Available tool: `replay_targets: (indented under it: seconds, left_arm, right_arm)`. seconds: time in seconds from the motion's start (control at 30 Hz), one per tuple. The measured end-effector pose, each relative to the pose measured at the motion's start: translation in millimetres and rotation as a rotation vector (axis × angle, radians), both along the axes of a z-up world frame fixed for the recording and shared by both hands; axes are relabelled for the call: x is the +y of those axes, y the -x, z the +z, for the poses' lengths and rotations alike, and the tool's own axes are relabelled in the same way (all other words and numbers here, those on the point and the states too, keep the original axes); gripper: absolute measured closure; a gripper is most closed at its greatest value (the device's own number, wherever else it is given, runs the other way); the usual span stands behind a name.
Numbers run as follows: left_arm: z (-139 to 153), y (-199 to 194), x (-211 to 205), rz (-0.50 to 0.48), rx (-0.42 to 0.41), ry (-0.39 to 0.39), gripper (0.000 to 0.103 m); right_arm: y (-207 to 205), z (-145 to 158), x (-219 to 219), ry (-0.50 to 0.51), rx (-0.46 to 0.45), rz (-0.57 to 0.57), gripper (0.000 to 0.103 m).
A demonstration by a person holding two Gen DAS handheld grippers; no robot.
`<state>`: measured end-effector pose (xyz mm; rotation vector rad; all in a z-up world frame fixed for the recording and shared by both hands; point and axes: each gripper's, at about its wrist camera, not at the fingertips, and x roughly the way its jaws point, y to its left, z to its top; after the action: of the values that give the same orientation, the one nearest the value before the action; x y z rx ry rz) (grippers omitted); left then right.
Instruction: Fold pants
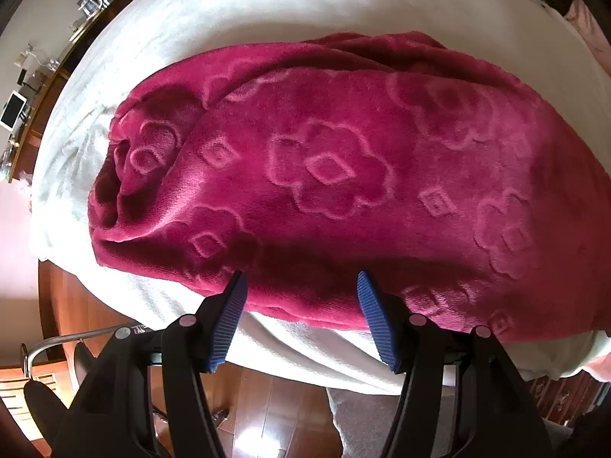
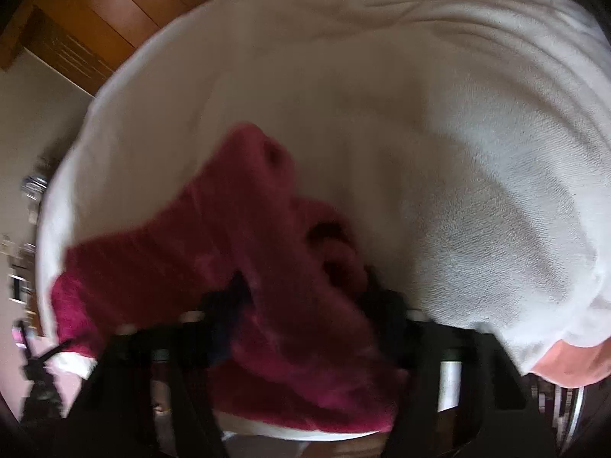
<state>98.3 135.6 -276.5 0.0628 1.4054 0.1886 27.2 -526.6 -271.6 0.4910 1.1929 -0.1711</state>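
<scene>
— Left gripper (image 1: 301, 286), how does it stand?
— Jaws apart, nothing between the blue pads (image 1: 229, 316); they hang over the near edge of the pants (image 1: 324, 175).
— And the pants?
— Magenta fleece with a pressed flower pattern, lying across the white blanket (image 1: 229, 7) on the bed, close to its near edge, one end bunched at the left.
— Right gripper (image 2: 305, 286)?
— Blurred. Its jaws are parted, with a fold of the fleece between them; I cannot tell whether the pads press on it.
— Anything else?
— Wooden floor (image 1: 267, 412) below the bed's edge.
</scene>
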Motion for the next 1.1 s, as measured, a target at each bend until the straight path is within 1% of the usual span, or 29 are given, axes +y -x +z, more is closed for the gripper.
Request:
replay_targets:
  seconds: [0.07,0.13,0.17,0.23,0.27,0.33,0.37,0.43,0.47,0.5,0.53,0.6,0.67,0.7,0.8,0.87,0.9,0.97,1.03,1.1]
  left_arm:
    - [3.1,1.9,-0.7,0.020,-0.003,-0.001,0.043]
    - [3.5,4.4,0.8,0.034,-0.001,-0.005,0.043]
    - [3.8,5.8,1.1,0.037,0.001,-0.009,0.043]
    - [2.8,5.9,7.9,0.042,0.003,-0.014,0.043]
    - [2.6,6.3,9.8,0.046,0.003,-0.016,0.043]
    - [2.6,6.0,14.9,0.063,-0.002,-0.015,0.043]
    - [7.1,3.2,17.8,0.070,-0.003,-0.014,0.043]
    - [5.5,3.5,19.4,0.083,-0.003,-0.008,0.042]
    - [3.4,3.8,19.8,0.084,-0.001,-0.003,0.039]
    - [0.7,1.3,21.4,0.082,0.004,-0.001,0.039]
    - [-3.0,1.3,21.2,0.076,0.014,-0.004,0.039]
    - [-10.5,1.4,23.4,0.068,0.032,-0.009,0.039]
    - [-17.8,1.9,28.3,0.068,0.051,-0.017,0.039]
    - [-21.3,2.0,33.6,0.071,0.058,-0.022,0.039]
    - [-29.4,2.4,53.7,0.103,0.071,-0.020,0.039]
    - [-30.8,0.0,65.1,0.117,0.074,-0.023,0.039]
    - [-30.9,-1.0,70.5,0.118,0.074,-0.026,0.039]
    - [-29.0,-3.3,84.9,0.120,0.070,-0.062,0.039]
    - [-30.6,-3.7,102.3,0.145,0.076,-0.073,0.039]
    - [-30.6,-3.2,120.4,0.179,0.080,-0.081,0.037]
  right_arm:
    - [-2.1,3.8,2.0,0.005,-0.011,0.012,0.078]
    - [-4.4,17.6,5.9,0.052,-0.015,0.028,0.086]
    - [-3.9,27.4,5.1,0.067,-0.028,0.030,0.088]
    - [0.6,51.4,6.1,0.101,-0.069,0.027,0.091]
    - [2.8,66.7,5.2,0.143,-0.089,0.026,0.091]
    - [2.3,83.5,-1.0,0.214,-0.094,0.022,0.092]
    - [5.8,84.3,-8.0,0.236,-0.081,0.016,0.092]
    - [3.6,72.2,-19.6,0.273,-0.031,-0.011,0.092]
    - [1.0,57.6,-27.4,0.283,0.017,-0.028,0.092]
    - [1.4,44.8,-32.0,0.279,0.051,-0.031,0.092]
    - [3.5,34.1,-37.6,0.271,0.066,-0.033,0.092]
    - [3.5,28.1,-42.2,0.272,0.052,-0.047,0.091]
    - [2.0,28.2,-45.5,0.273,0.048,-0.071,0.086]
    - [-1.0,27.5,-40.5,0.271,0.045,-0.081,0.084]
    - [-5.8,43.1,-32.5,0.305,0.012,-0.118,0.077]
    - [-5.0,60.5,-30.0,0.355,-0.017,-0.142,0.071]
    - [-7.0,68.5,-26.4,0.380,-0.026,-0.148,0.070]
    - [-8.3,84.2,-8.3,0.428,-0.046,-0.149,0.070]
    - [-19.5,92.7,13.7,0.424,-0.069,-0.119,0.070]
    - [-35.5,97.7,47.9,0.403,-0.098,-0.052,0.070]
